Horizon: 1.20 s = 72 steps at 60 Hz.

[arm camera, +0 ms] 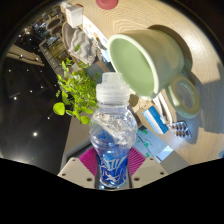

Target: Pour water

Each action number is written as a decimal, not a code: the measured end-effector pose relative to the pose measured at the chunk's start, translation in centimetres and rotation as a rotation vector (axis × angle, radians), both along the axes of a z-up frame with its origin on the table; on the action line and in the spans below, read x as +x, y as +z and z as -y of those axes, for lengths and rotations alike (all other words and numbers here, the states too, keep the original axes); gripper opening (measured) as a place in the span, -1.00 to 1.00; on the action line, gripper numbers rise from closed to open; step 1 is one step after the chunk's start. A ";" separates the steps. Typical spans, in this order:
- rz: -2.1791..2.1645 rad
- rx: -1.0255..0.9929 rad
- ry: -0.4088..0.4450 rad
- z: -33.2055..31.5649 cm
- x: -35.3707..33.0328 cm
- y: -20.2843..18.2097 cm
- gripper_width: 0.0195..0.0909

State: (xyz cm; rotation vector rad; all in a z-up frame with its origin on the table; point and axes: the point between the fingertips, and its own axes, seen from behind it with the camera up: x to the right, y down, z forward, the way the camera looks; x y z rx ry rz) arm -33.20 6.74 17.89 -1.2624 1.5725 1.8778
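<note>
Overhead, a green cup [150, 58] lies tilted on its side, its mouth facing the bottle's neck, just beyond the white cap [111, 90]. Below it, a clear bottle [112, 140] with a blue label stands between the fingers. Both pink pads [91, 163] press its base, gripper [112, 168] closed on it; a leafy plant [76, 92] sits beside it.

There is one water bottle [112, 140] with one white cap [111, 91], standing between the two fingers. Just beyond it is one green cup [148, 62]. Beside the bottle is one leafy green plant [77, 92].
</note>
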 end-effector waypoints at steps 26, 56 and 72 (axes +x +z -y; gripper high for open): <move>1.295 0.333 -0.009 -0.3 11.5 8.7 -0.54; 2.097 0.235 0.155 -1.1 32.4 -6.2 -0.55; 2.107 0.244 0.205 0.1 33.4 -10.6 -0.54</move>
